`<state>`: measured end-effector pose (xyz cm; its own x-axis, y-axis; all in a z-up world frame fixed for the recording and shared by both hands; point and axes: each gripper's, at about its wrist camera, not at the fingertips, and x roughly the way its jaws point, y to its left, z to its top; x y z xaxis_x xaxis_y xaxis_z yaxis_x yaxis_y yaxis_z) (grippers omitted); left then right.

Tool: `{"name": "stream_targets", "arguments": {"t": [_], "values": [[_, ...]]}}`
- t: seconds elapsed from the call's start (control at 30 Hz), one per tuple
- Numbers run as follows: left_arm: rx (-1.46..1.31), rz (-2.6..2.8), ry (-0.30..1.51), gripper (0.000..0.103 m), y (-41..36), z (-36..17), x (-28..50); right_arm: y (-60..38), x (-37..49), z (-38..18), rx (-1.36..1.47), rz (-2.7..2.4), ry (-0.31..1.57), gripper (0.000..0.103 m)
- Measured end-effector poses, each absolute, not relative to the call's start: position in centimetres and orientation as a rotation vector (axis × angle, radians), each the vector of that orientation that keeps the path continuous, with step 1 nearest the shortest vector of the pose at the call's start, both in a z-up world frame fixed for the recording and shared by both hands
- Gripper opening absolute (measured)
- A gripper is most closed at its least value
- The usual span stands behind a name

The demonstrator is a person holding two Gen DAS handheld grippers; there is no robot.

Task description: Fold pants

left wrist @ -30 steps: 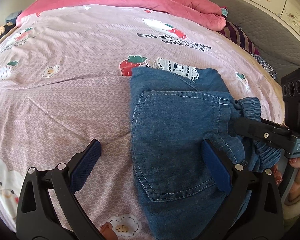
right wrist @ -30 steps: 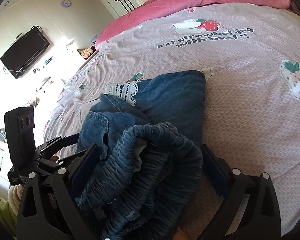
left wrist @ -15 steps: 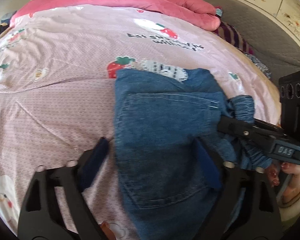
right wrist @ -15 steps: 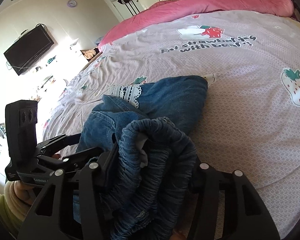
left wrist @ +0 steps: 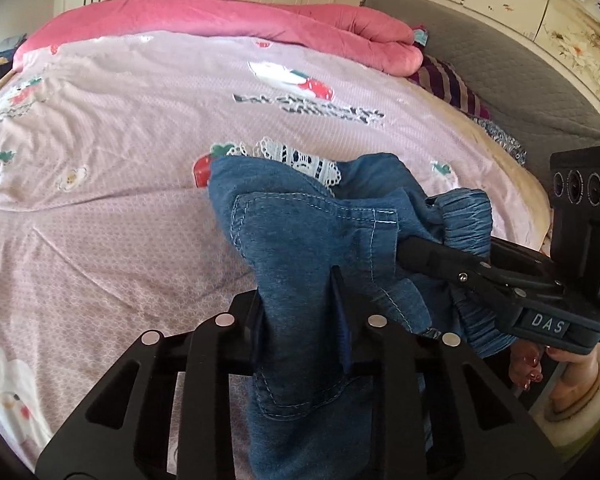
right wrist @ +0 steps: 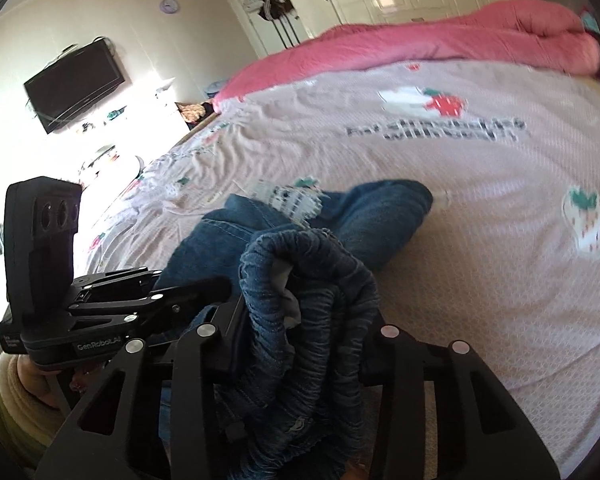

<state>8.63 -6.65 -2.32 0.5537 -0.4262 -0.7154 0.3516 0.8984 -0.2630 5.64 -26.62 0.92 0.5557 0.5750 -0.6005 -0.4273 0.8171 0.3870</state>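
Two grippers clamp one pair of denim pants point(left wrist: 312, 248) on a bed with a pink sheet point(left wrist: 120, 152) printed with strawberries. The left gripper point(left wrist: 300, 320) has just been closing, and its jaws now stand narrow, pinching a bunched fold of the denim by the back pocket; cloth rises ahead of the jaws and hangs down behind them toward the camera. The right gripper point(right wrist: 300, 332) has also just been closing, and its jaws press on the gathered elastic waistband point(right wrist: 312, 280), which bulges up between and over them in thick ridges.

Seen from the left wrist, the right gripper point(left wrist: 404, 246) reaches in from right of the jaws, its fingers buried in the cloth beside the waistband point(left wrist: 466, 216). Seen from the right wrist, the left gripper point(right wrist: 220, 284) comes in from left of the jaws, touching the same bundle. A hand point(left wrist: 528, 368) shows under the right tool, and a hand point(right wrist: 36, 380) with a pale sleeve holds the left one.

Ahead of both sets of jaws, the rest of the pants lies on the sheet, with a white lace trim point(left wrist: 296, 156) at the far edge. Farther ahead sits a rolled pink quilt point(left wrist: 220, 16).
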Motion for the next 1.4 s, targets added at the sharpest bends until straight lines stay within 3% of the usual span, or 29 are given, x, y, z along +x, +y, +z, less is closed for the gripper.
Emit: {"name": "stream_targets", "arguments": {"t": [0.57, 1.03, 1.4], "values": [[-0.101, -0.315, 0.714, 0.018, -2.0, 2.8, 12.6, -21.7, 12.8, 5.4, 0.13, 0.687, 0.664, 0.037], [-0.117, -0.242, 0.813, 0.018, -0.1, -1.9, 16.0, -18.6, 17.5, 0.2, 0.118, 0.669, 0.825, 0.037], [-0.14, -0.23, 0.844, 0.029, 0.4, -3.6, 15.9, -19.4, 19.0, -3.1, 0.216, 0.609, 0.957, 0.046]]}}
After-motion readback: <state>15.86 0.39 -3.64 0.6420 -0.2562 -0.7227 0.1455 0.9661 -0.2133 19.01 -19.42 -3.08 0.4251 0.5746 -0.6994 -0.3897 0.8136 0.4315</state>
